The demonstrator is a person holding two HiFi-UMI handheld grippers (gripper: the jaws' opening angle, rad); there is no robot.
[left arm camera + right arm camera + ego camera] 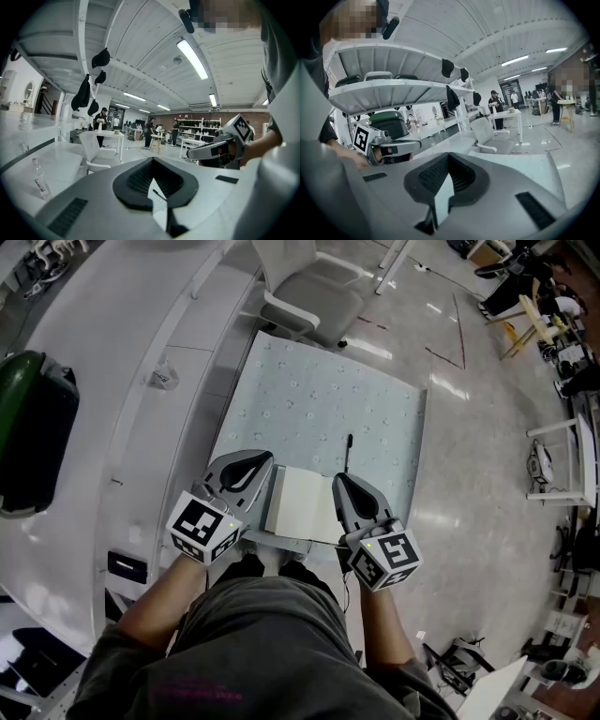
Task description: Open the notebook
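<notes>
The dotted tabletop (319, 399) stretches away from you. The notebook (302, 504) lies flat at its near edge, right in front of your body. It shows one pale face, with a darker strip down its left side that runs away from you. From here you cannot tell whether that face is a cover or a page.

Your left gripper (265, 460) sits just beside the strip side, near the far left corner. Your right gripper (339, 480) sits just beside the opposite side, near the far right corner, so the notebook lies between them. Both point away from you along the notebook's sides, not in toward it. In each gripper view the fingers are together with nothing between them.

If the strip is the binding, the loose edge is the right one, and your right fingers are the nearer to it.

A pen (348, 454) lies just beyond the far right corner, end-on to you.
</notes>
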